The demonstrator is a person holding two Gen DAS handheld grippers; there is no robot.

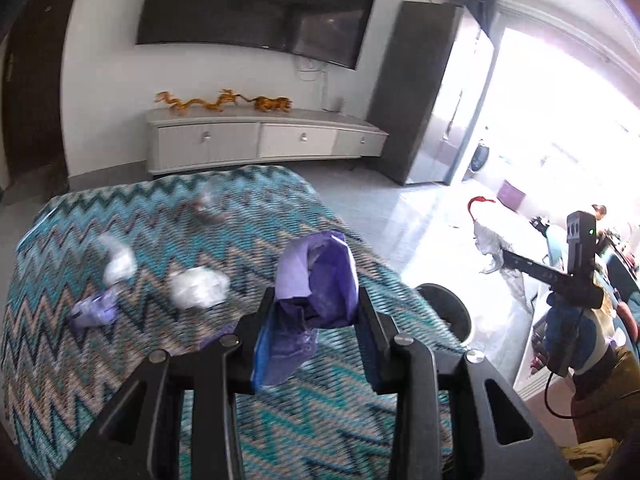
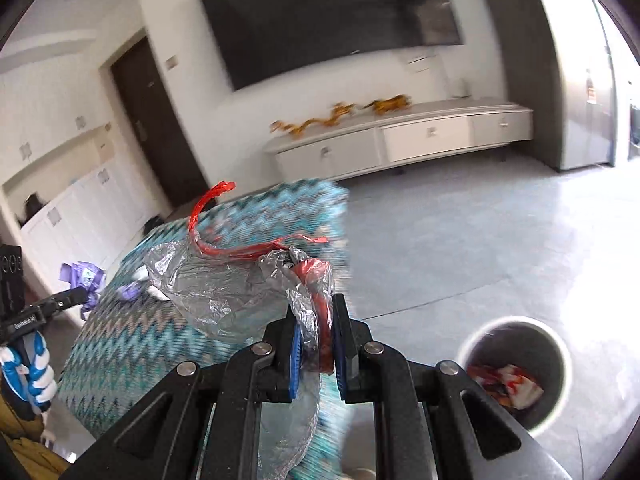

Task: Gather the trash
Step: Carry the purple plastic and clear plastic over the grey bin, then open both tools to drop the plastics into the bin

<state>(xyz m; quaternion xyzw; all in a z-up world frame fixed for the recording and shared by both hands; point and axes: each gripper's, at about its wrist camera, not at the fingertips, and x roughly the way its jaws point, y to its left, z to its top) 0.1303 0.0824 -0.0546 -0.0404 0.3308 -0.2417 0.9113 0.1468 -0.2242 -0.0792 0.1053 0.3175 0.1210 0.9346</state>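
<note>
Left gripper pinching a crumpled purple wrapper, held above the zigzag-patterned table. Right gripper pressed nearly together on a clear plastic bag with red drawstring handles, lifted off the table's edge.

At 4 o'clock in the right wrist view, on the grey floor, a round bin with white rim, holding crumpled red-and-white paper. Same bin at 3 o'clock in the left wrist view, mostly hidden behind the table edge.

Farther out on the table, at 10 o'clock in the left wrist view: a white paper wad, a second white scrap, a small purple wrapper, a blurred scrap near the far edge.

Beyond, at 12 o'clock: a low white cabinet bearing golden dragon figures, under a dark wall screen.
</note>
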